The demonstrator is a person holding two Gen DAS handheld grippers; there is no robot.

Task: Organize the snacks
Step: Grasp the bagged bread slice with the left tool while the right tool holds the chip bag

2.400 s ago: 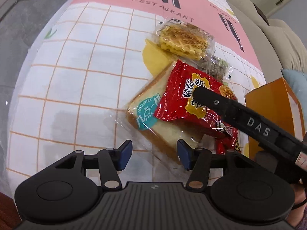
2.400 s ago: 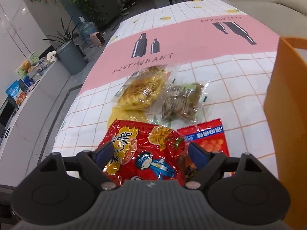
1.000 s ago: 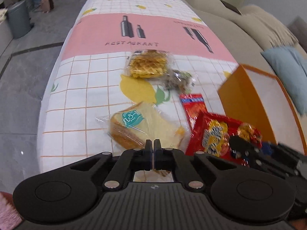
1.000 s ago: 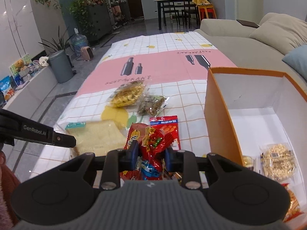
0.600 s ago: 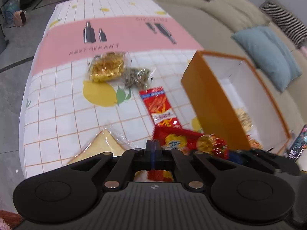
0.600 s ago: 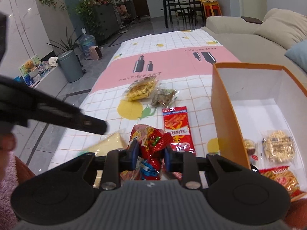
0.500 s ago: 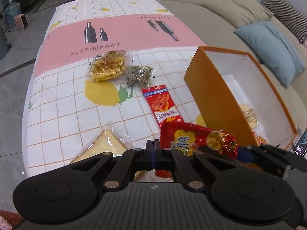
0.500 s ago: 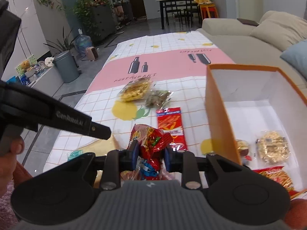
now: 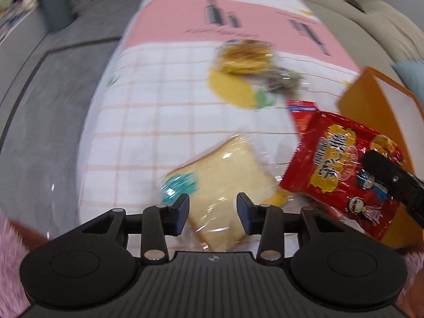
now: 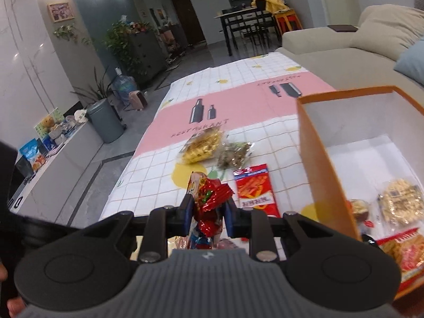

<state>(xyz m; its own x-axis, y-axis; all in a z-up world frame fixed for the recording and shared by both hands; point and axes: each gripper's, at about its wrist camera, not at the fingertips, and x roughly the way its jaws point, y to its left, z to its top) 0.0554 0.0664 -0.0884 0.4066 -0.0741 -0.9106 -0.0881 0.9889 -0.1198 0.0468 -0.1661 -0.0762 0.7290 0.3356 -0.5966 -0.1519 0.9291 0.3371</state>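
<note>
My right gripper [image 10: 207, 213] is shut on a red snack bag [image 10: 208, 201] and holds it above the table, left of the orange box [image 10: 322, 169]. In the left wrist view the same red bag [image 9: 341, 169] hangs in the air beside the box [image 9: 371, 98]. My left gripper [image 9: 213, 210] is open and empty, low over a wrapped slice of bread [image 9: 225, 185]. A waffle pack [image 10: 202, 147], a dark nut pack [image 10: 234, 155] and a flat red packet [image 10: 255, 189] lie on the tablecloth.
The box holds several packs, such as a pale cracker pack [image 10: 401, 201] and a red-orange pack [image 10: 402, 249]. A sofa [image 10: 357, 45] runs along the right side of the table. The floor drops off at the table's left edge [image 9: 87, 122].
My left gripper has opened and dropped toward the bread. My right gripper still grips the red bag, held a little higher beside the box.
</note>
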